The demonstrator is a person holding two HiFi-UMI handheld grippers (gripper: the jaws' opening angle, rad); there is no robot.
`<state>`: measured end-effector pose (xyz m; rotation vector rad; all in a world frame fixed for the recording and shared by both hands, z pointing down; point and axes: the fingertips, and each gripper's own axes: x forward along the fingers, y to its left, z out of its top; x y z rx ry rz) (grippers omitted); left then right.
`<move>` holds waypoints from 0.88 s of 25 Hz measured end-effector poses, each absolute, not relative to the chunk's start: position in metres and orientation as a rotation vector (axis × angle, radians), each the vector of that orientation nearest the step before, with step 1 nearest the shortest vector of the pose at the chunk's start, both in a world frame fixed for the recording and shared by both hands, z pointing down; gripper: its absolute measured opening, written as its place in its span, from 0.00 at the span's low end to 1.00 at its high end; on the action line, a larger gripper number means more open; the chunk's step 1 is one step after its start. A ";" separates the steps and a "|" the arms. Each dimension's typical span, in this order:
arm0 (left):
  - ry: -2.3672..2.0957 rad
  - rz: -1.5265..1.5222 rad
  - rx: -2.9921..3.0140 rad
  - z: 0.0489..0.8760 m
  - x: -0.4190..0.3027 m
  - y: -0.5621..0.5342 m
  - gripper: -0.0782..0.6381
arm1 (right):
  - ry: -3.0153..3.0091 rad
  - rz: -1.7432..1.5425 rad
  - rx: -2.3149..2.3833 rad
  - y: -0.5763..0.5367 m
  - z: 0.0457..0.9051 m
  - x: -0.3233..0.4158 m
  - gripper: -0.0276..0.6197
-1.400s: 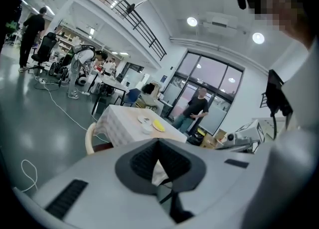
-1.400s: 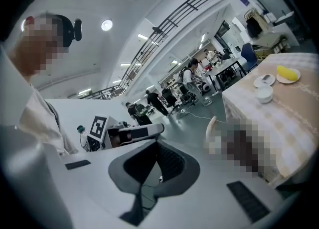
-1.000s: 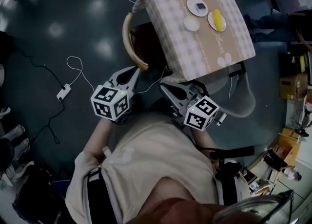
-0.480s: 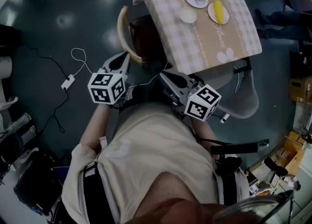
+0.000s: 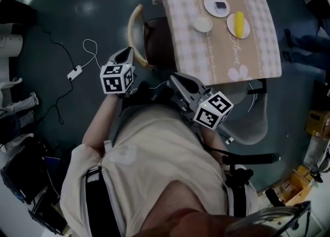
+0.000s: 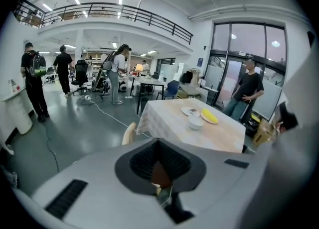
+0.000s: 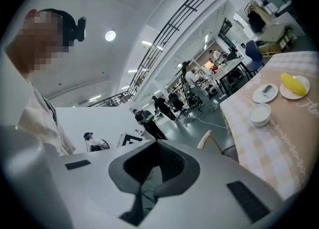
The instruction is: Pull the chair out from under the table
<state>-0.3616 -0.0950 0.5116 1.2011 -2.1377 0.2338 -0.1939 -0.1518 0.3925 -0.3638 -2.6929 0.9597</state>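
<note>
Beside the chair (image 5: 132, 32) back, the left gripper (image 5: 125, 54) has dipped closer, the right gripper (image 5: 174, 80) trailing; the 2 sets of jaws are pressed together and empty, so pulling hasn't begun.

Matt checked tablecloth (image 5: 188, 45), smooth pale wooden chair back (image 5: 132, 35), glossy dark floor (image 5: 67, 19)

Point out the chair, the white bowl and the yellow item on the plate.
chair (image 5: 159, 43), head view, on its dark seat.
white bowl (image 5: 202, 23), head view, on its middle.
yellow item (image 5: 239, 22), head view, on its middle.
</note>
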 end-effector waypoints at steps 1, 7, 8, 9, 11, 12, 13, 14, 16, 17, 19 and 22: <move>-2.140 0.230 1.178 0.517 -0.365 -0.094 0.11 | -2.686 0.956 -0.376 -0.153 0.393 -0.196 0.06; -2.143 0.210 1.103 0.539 -0.394 -0.100 0.11 | -2.666 0.909 -0.399 -0.157 0.394 -0.212 0.06; -2.140 0.212 1.099 0.542 -0.400 -0.102 0.11 | -2.665 0.910 -0.389 -0.158 0.394 -0.215 0.06; -2.135 0.216 1.096 0.546 -0.406 -0.103 0.11 | -2.662 0.917 -0.377 -0.159 0.394 -0.219 0.06; -2.124 0.227 1.092 0.553 -0.418 -0.108 0.11 | -2.657 0.935 -0.352 -0.163 0.395 -0.226 0.06; -2.120 0.233 1.091 0.556 -0.424 -0.110 0.11 | -2.656 0.942 -0.342 -0.164 0.396 -0.229 0.06; -2.118 0.240 1.088 0.560 -0.429 -0.112 0.11 | -2.656 0.947 -0.335 -0.165 0.396 -0.232 0.06; -2.114 0.246 1.084 0.563 -0.434 -0.113 0.11 | -2.657 0.951 -0.329 -0.165 0.396 -0.235 0.06; -2.101 0.258 1.073 0.573 -0.442 -0.115 0.11 | -2.650 0.960 -0.311 -0.166 0.399 -0.240 0.06; -2.090 0.265 1.068 0.579 -0.445 -0.116 0.11 | -2.642 0.967 -0.301 -0.166 0.401 -0.242 0.06; -2.064 0.279 1.050 0.595 -0.451 -0.116 0.11 | -2.625 0.988 -0.283 -0.166 0.407 -0.248 0.06; -2.034 0.282 1.009 0.617 -0.462 -0.110 0.11 | -2.597 1.001 -0.275 -0.164 0.414 -0.261 0.06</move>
